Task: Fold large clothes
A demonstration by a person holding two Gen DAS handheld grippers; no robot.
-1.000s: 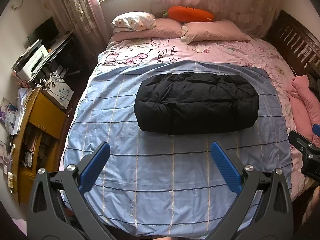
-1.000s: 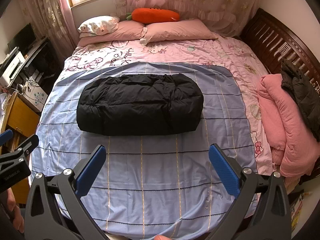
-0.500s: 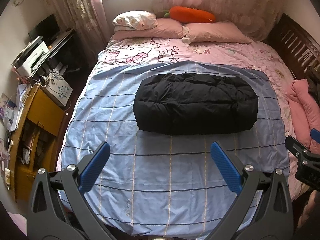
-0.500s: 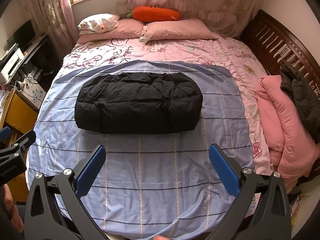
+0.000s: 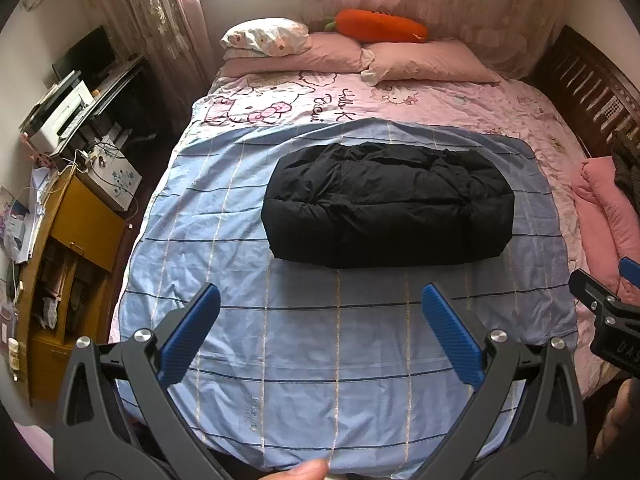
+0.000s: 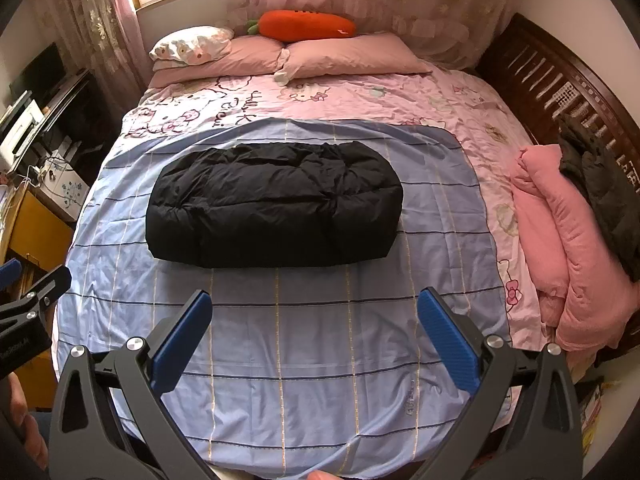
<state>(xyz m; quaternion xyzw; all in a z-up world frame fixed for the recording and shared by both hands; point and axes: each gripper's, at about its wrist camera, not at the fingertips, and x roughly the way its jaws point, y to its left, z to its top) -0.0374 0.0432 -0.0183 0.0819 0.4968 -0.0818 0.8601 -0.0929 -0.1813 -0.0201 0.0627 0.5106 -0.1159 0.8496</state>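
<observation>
A black puffy jacket (image 5: 388, 204) (image 6: 276, 206) lies folded into a thick oblong bundle on a blue checked sheet (image 5: 320, 336) (image 6: 304, 344) spread over the bed. My left gripper (image 5: 320, 300) hangs open above the sheet's near part, well short of the jacket, with nothing between its blue pads. My right gripper (image 6: 314, 304) is likewise open and empty, back from the bundle. Each gripper's body shows at the edge of the other's view.
Pink pillows (image 6: 344, 58) and an orange carrot cushion (image 6: 306, 24) lie at the far end of the bed. A pink blanket (image 6: 560, 248) with a dark garment (image 6: 600, 196) sits at the right edge by the wooden bedframe. A yellow cabinet (image 5: 76, 240) and cluttered desk stand left.
Both views have drifted slightly; the bed and jacket appear a little nearer and shifted. The jacket itself has not moved and both grippers stay open.
</observation>
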